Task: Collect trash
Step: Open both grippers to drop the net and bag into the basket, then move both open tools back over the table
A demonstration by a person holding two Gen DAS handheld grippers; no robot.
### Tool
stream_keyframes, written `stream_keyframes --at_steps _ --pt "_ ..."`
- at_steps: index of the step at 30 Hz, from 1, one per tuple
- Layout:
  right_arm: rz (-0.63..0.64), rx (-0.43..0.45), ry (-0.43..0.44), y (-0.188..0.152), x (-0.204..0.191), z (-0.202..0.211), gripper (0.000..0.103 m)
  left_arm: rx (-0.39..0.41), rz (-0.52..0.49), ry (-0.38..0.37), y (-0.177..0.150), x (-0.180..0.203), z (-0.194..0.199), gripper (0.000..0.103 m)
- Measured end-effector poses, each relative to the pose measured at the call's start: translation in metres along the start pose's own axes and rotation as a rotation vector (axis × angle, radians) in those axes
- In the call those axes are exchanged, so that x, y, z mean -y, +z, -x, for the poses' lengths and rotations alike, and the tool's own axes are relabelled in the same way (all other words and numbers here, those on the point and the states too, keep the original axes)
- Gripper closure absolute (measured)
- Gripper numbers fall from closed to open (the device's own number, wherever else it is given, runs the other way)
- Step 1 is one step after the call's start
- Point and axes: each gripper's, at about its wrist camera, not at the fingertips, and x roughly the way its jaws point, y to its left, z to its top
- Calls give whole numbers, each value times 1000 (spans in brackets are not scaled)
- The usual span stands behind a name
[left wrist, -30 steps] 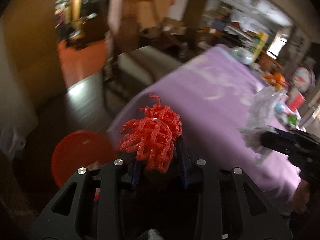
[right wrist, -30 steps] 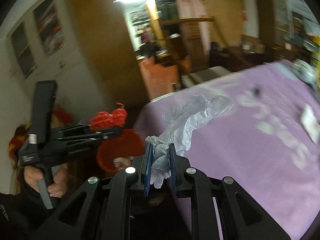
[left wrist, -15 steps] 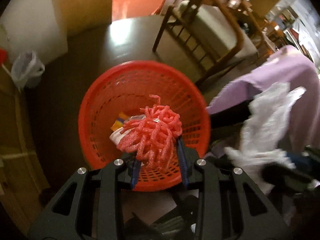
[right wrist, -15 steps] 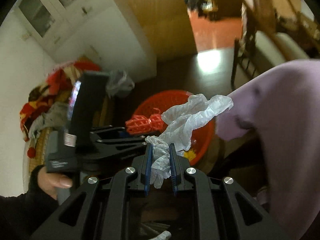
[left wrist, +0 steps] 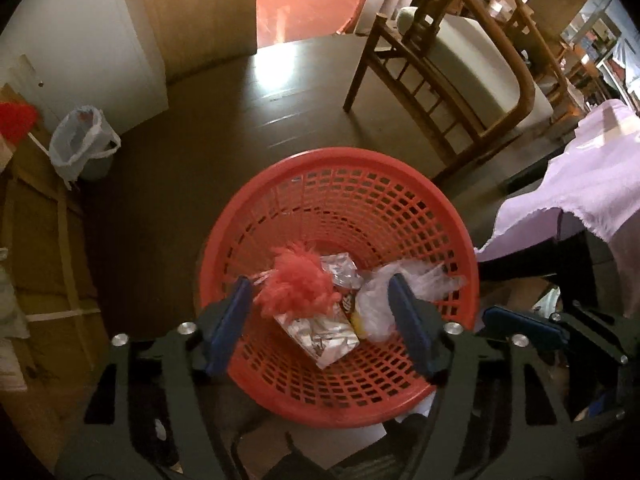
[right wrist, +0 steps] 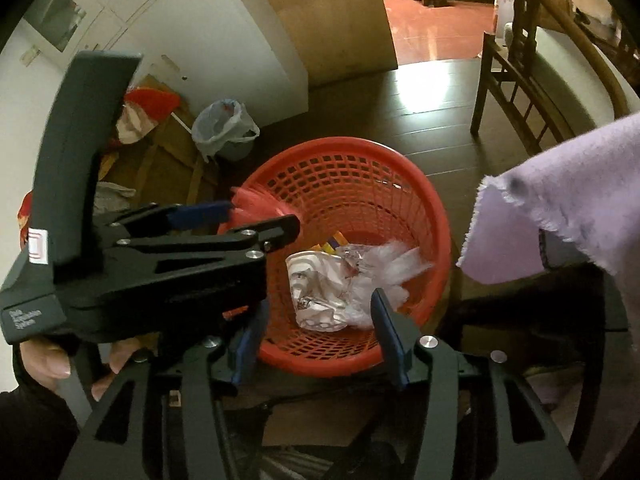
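A round red mesh basket stands on the dark floor and also shows in the right wrist view. My left gripper is open above it, and the red foam net, blurred, is in the air between its jaws over the basket. My right gripper is open above the basket too, and the crumpled clear plastic glove, blurred, drops below it. Crumpled white wrappers and a clear bag lie in the basket. The left gripper shows in the right wrist view, held by a hand.
A table with a lilac cloth hangs at the right, close to the basket. A wooden chair with a pale cushion stands behind. A small bin with a white bag sits at the left by cardboard and white cupboards.
Both grippers have moved over the basket and opened. The red foam net has left the left gripper and the plastic glove has left the right one; both are falling into the basket.
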Motion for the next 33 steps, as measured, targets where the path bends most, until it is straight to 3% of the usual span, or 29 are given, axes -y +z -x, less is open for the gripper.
stream_keyframes --at_steps 9,12,16,21,25,29,33 --pt "-12 76 -10 -13 11 48 49 12 8 6 4 8 10 28" --pt "10 73 -72 -22 5 66 47 32 15 33 3 12 25 28" --pt "36 133 -105 -36 -1 105 45 131 36 53 -1 16 65 28" --pt "0 263 -175 -59 7 172 43 211 -56 13 -8 44 107 25" --pt "-95 378 -300 -87 31 226 28 254 -134 -29 -15 77 129 22" --pt "-270 456 -414 -135 80 279 18 276 -229 -56 -25 116 141 19" --pt "-442 507 -512 -190 130 321 16 266 -343 -90 -39 165 144 18"
